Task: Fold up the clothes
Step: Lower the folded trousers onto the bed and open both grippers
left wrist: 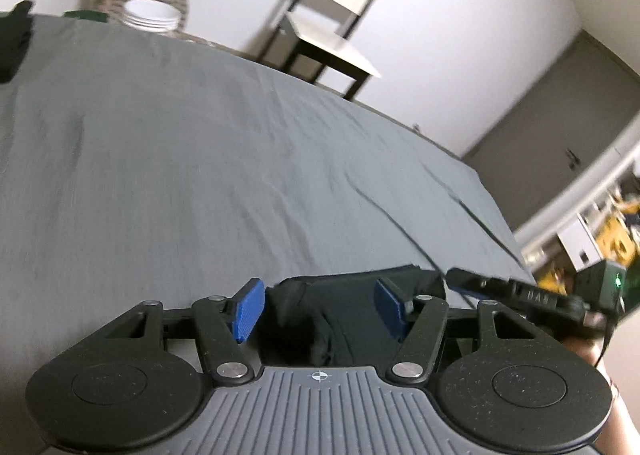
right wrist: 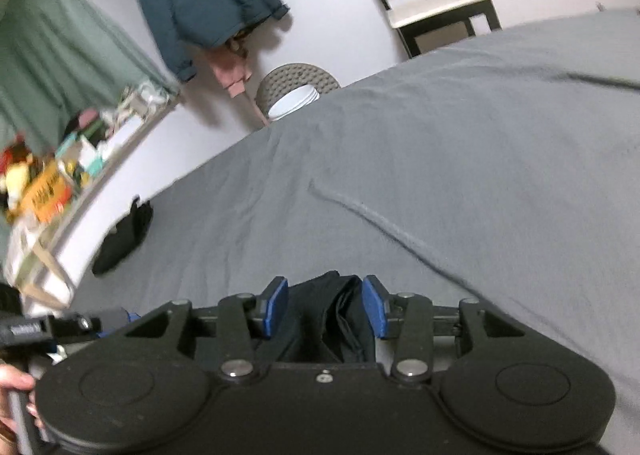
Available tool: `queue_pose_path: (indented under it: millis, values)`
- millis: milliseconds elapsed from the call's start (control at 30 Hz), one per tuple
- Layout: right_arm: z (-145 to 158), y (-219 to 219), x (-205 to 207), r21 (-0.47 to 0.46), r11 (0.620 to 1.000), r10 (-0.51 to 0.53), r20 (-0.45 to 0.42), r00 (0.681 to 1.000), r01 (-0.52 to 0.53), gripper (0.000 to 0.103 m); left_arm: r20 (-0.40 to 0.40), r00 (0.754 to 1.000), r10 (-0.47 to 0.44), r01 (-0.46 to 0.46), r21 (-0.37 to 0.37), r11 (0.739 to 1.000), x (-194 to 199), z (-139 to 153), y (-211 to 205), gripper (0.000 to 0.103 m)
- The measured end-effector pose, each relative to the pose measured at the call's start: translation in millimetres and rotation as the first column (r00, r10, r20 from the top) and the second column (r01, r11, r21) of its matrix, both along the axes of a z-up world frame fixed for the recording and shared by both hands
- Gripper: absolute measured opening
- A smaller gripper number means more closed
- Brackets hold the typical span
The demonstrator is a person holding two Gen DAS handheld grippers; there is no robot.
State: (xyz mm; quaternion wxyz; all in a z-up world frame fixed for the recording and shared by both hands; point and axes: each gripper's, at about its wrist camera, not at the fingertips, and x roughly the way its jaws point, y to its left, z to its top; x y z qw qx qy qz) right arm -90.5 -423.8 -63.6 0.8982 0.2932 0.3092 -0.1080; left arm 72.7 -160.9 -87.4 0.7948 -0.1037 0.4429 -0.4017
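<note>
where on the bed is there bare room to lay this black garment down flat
The grey sheet lies bare ahead of both grippers, across to the chair. Other things sit only at the edges: a dark garment and a white bucket.

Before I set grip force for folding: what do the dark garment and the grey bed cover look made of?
The dark garment looks like thin, matte black knit, since it bunches into soft folds between the blue pads. The grey bed cover looks like matte woven cotton, creasing in shallow wrinkles. Motion blur hides the weave, so both are guesses.
</note>
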Motion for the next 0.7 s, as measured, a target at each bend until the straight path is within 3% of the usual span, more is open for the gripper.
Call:
queue_pose_path:
  millis: [67, 133, 267, 300, 467, 600, 700]
  values:
    - [-3, -1, 4, -0.006, 1.000, 0.014, -0.011, 1.000, -0.014, 0.036, 0.005, 1.000, -0.009, 0.009, 0.021, 1.000, -1, -6, -3, 0.045]
    - [-11, 2, 10, 0.009, 0.999, 0.036, -0.025, 0.999, -0.036, 0.032, 0.011, 1.000, -0.024, 0.024, 0.048, 0.999, -2, -12, -6, 0.037]
    - [-13, 11, 14, -0.053, 0.998, 0.034, -0.050, 0.998, -0.036, 0.005, 0.016, 1.000, 0.000, -0.001, 0.060, 0.998, 2, -21, -9, 0.013]
    - [-13, 12, 15, -0.068, 0.997, 0.028, -0.054, 0.998, -0.032, 0.005, 0.017, 1.000, 0.007, -0.008, 0.062, 0.998, 4, -23, -9, 0.010]
    - [-12, 11, 16, -0.079, 0.997, 0.012, -0.008, 1.000, -0.012, 0.004, 0.018, 0.999, 0.038, -0.040, 0.069, 0.997, 10, -33, -11, 0.006]
    - [-22, 9, 20, -0.061, 0.998, 0.002, -0.046, 0.999, -0.004, 0.004, -0.013, 0.999, 0.041, -0.040, 0.068, 0.997, 13, -40, -9, 0.007]
    - [-25, 7, 20, -0.035, 0.999, -0.013, -0.045, 0.999, 0.011, 0.015, -0.034, 0.999, 0.038, -0.036, 0.063, 0.997, 15, -42, -6, 0.007]
